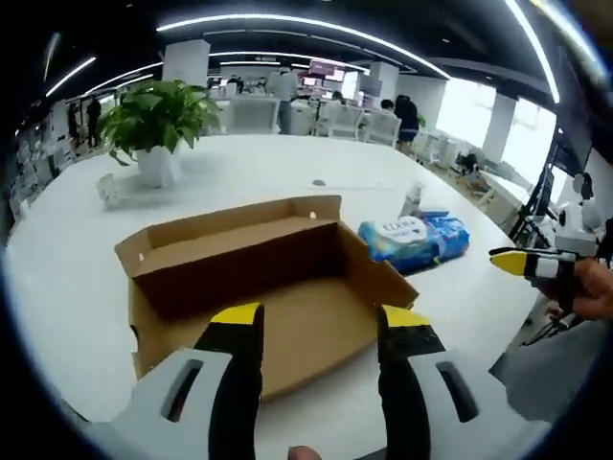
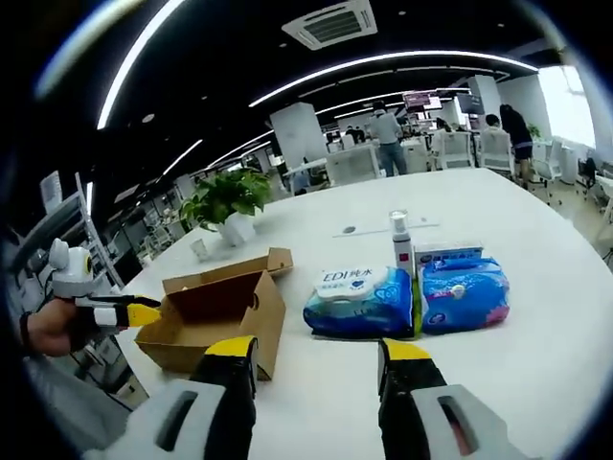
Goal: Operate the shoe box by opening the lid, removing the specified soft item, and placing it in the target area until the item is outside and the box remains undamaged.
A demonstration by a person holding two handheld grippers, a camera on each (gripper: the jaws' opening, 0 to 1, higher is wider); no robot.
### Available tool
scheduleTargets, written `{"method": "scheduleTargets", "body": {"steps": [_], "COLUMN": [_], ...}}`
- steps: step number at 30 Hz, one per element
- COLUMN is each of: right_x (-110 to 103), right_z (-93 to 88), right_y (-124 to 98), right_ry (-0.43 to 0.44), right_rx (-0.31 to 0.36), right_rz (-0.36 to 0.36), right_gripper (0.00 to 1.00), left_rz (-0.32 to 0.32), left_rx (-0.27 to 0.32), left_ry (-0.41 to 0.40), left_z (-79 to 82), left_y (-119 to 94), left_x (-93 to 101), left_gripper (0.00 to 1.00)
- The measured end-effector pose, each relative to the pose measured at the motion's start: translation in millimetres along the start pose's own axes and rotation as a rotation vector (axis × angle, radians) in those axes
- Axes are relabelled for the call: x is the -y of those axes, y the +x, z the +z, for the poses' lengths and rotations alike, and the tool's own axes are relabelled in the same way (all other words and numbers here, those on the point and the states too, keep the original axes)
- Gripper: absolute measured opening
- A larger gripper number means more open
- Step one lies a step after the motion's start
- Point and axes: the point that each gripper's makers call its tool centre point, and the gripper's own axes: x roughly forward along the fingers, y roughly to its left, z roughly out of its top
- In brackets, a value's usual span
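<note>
I see the wide white round surface (image 1: 287, 172) and on it the open brown cardboard shoe box (image 1: 287, 287), lid folded back, which looks empty inside. Just beside it lie two blue soft packs of wet wipes (image 2: 359, 302), touching each other, already outside the box. I judge a pack is light, squashy and a little slippery, so I would take it across the middle. My left gripper (image 1: 321, 321) has its fingers apart and holds nothing; my right gripper (image 2: 321, 350) is the same.

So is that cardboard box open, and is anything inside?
Open and empty: the shoe box shows bare cardboard inside, flaps up.
</note>
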Motion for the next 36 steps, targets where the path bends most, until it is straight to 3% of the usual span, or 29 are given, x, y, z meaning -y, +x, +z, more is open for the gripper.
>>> {"method": "scheduleTargets", "body": {"steps": [5,8,11,14,19,30,36], "right_x": [0,-2,-3,-4,-2,0,0], "right_z": [-0.5,0.4,-0.8,-0.5,1.8,1.4,-0.3], "right_y": [1,0,1,0,-2,-3,-2], "right_ry": [0.002,0.006,0.000,-0.008,0.005,-0.006,-0.015], "right_rx": [0.001,0.005,0.000,0.000,0.013,0.008,-0.002], "right_rz": [-0.001,0.002,0.004,0.003,-0.003,-0.010,-0.014], "right_gripper": [0.48,0.48,0.48,0.48,0.48,0.46,0.45], "left_rz": [0.123,0.244,0.296,0.330,0.340,0.364,0.390], "left_rx": [-0.010,-0.099,-0.141,-0.192,-0.233,-0.274,-0.288], "left_ry": [-0.047,-0.056,-0.153,-0.192,-0.218,-0.300,-0.303], "left_z": [2.6,-11.7,-26.0,-43.2,-61.3,-74.4,-83.1], "left_y": [-15,-26,-32,-36,-33,-21,-18], "left_x": [-48.7,-87.6,-109.2,-123.0,-132.3,-130.5,-132.5], "left_gripper": [0.46,0.42,0.41,0.41,0.40,0.28,0.17]}}
